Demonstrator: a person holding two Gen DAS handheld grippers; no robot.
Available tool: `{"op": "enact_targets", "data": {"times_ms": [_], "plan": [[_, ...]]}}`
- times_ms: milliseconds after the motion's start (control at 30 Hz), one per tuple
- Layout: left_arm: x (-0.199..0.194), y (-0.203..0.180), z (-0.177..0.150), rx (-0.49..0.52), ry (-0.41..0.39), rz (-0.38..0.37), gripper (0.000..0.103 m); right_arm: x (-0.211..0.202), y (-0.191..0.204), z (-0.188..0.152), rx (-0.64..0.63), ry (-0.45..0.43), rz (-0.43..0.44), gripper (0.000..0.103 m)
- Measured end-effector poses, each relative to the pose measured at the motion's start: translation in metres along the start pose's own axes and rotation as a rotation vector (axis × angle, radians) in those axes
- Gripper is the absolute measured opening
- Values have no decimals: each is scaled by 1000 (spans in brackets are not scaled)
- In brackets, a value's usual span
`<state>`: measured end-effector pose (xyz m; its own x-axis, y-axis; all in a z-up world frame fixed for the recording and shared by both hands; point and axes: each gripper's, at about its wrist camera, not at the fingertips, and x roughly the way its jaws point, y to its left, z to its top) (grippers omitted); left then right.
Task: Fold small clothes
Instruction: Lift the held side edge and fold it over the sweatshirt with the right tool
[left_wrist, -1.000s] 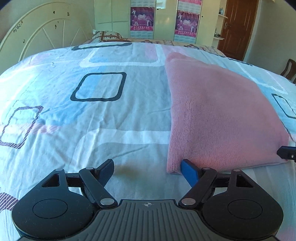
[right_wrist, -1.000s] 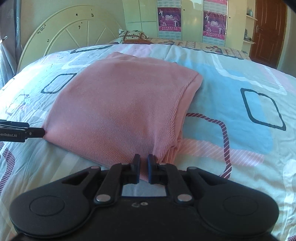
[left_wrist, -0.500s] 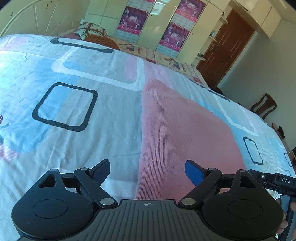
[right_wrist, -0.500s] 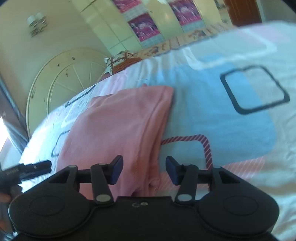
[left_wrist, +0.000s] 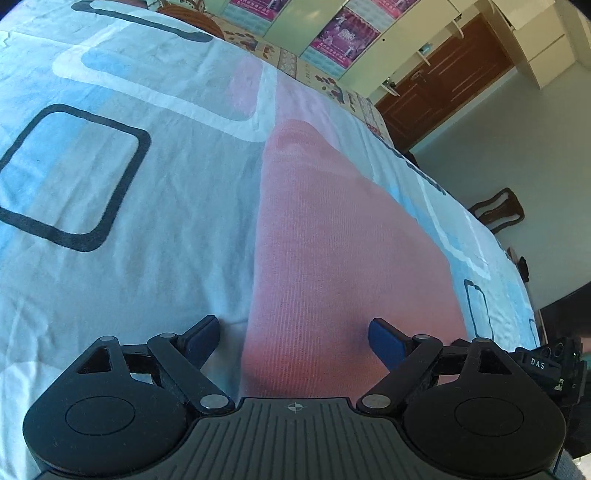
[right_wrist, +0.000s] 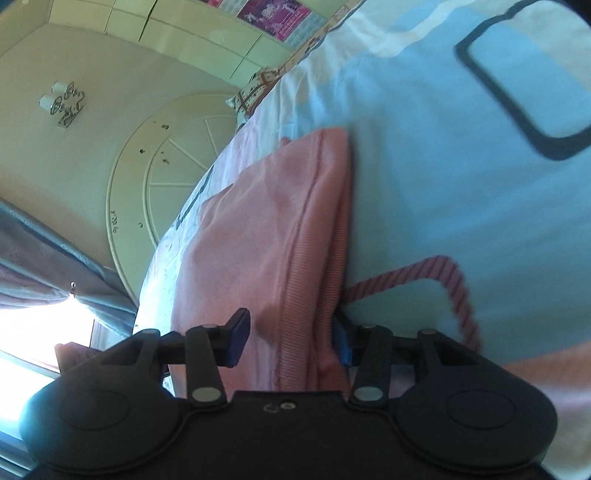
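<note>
Only the right wrist view shows the pink sweater's (right_wrist: 258, 236) layered hem between the right gripper's (right_wrist: 291, 339) parted jaws, which have just been closing, its right pad half hidden; the left gripper (left_wrist: 295, 332) gapes wide.

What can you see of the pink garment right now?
The pink garment is a fine ribbed knit, folded into a flat layered rectangle on the patterned bedsheet. Stacked edges with a stitched hem show along its right side in the right wrist view. The left gripper is open, straddling its near left corner. The right gripper, jaws just closing slightly, brackets the near right edge; whether the pads press it is unclear.
</note>
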<state>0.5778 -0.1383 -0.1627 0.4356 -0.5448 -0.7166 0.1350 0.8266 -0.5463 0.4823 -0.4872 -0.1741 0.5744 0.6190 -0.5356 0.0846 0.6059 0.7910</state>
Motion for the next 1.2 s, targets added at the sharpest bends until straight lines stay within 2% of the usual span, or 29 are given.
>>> {"op": "enact_targets", "data": {"times_ms": [33,67,100,233,300,433,467,500,533,600,700,833,967,1067,1200], "plan": [[3,-5,1,12,7,0,85,4,2,1,1,8,6,46],[6,-10,2,26,15,3,70,6,3,2,4,10,8,45],[7,-14,3,33,24,14,68,7,5,3,5,14,2,42],[7,-24,3,75,27,63,67,-10,2,2,-20,-6,-44,34],[12,-30,3,89,24,86,69,-7,-4,4,3,-7,-36,34],[15,-42,3,137,6,148,71,9,13,5,-51,-16,-70,40],[15,-45,3,157,2,166,70,12,18,6,-64,-17,-89,37],[14,-48,3,173,-2,177,64,13,22,7,-83,-20,-133,27],[14,-51,2,192,-7,187,61,15,28,6,-109,-21,-177,23],[10,-60,2,235,-23,213,48,16,44,2,-198,-32,-249,20],[0,-70,1,307,-53,241,38,18,74,-9,-348,-62,-362,19],[-20,-77,3,365,-85,215,35,16,112,-21,-472,-119,-435,18],[-47,-72,11,415,-118,195,35,20,149,-31,-540,-147,-466,18],[-74,-53,22,415,-145,174,34,34,176,-41,-580,-160,-480,18],[-111,-13,39,413,-175,181,34,63,211,-53,-613,-167,-468,18]]}}
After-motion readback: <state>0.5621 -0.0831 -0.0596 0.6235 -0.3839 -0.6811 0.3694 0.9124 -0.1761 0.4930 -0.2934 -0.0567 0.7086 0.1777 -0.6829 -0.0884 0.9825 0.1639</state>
